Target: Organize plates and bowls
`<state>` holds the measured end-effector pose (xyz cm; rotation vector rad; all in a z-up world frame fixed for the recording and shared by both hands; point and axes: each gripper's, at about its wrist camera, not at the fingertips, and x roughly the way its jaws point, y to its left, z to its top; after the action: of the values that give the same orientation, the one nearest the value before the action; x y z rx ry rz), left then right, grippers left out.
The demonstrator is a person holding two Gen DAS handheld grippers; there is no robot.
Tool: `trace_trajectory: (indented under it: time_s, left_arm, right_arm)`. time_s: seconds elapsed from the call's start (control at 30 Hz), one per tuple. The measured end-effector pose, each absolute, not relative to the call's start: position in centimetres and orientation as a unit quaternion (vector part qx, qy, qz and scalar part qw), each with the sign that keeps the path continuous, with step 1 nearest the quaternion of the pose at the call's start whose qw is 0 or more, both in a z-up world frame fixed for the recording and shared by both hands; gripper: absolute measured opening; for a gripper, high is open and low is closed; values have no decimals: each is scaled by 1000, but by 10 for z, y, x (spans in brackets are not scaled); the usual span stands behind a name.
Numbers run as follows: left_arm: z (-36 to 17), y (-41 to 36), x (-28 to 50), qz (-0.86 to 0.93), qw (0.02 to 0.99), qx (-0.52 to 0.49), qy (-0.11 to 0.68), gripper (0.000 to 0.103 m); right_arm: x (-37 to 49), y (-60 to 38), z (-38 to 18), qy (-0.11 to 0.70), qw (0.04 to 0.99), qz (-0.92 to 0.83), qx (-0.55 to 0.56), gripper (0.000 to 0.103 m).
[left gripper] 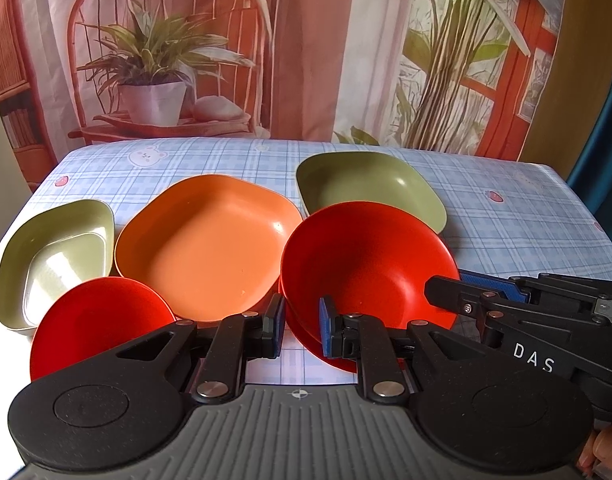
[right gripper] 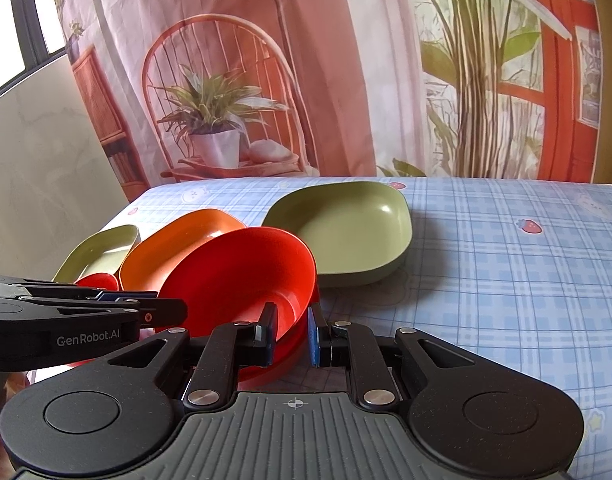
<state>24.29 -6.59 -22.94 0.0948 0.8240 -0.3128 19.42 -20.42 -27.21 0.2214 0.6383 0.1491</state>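
A red bowl (left gripper: pixel 366 264) (right gripper: pixel 242 276) hangs tilted over a lower red dish (left gripper: pixel 306 340) (right gripper: pixel 266 368) near the table's front. My right gripper (right gripper: pixel 292 332) is shut on the bowl's near rim and comes in from the right in the left wrist view (left gripper: pixel 446 286). My left gripper (left gripper: pixel 302 330) is shut on the lower dish, whose rim runs slantwise between the pads; in the right wrist view it (right gripper: pixel 174 312) lies at the bowl's left side.
A small red bowl (left gripper: pixel 98 320) sits front left beside nested green dishes (left gripper: pixel 46 264). An orange plate (left gripper: pixel 210 240) lies mid-table and a green plate (right gripper: pixel 346 232) behind the red bowl. Checked cloth (right gripper: pixel 506 280) stretches right. A printed backdrop hangs behind.
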Motion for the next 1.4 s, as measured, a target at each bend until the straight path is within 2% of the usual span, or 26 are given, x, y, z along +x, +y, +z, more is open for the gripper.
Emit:
trace_trajectory:
  time_s: [0.77,1.4]
  left_arm:
    - [-211,-54,232,-149,912,50,378,21]
    - [-167,46,202,-110,930,57,347,21]
  right_arm:
    - [175,-202,-263,303,945,46,111,18]
    - [157,-142,-228,272,953,64,113,18]
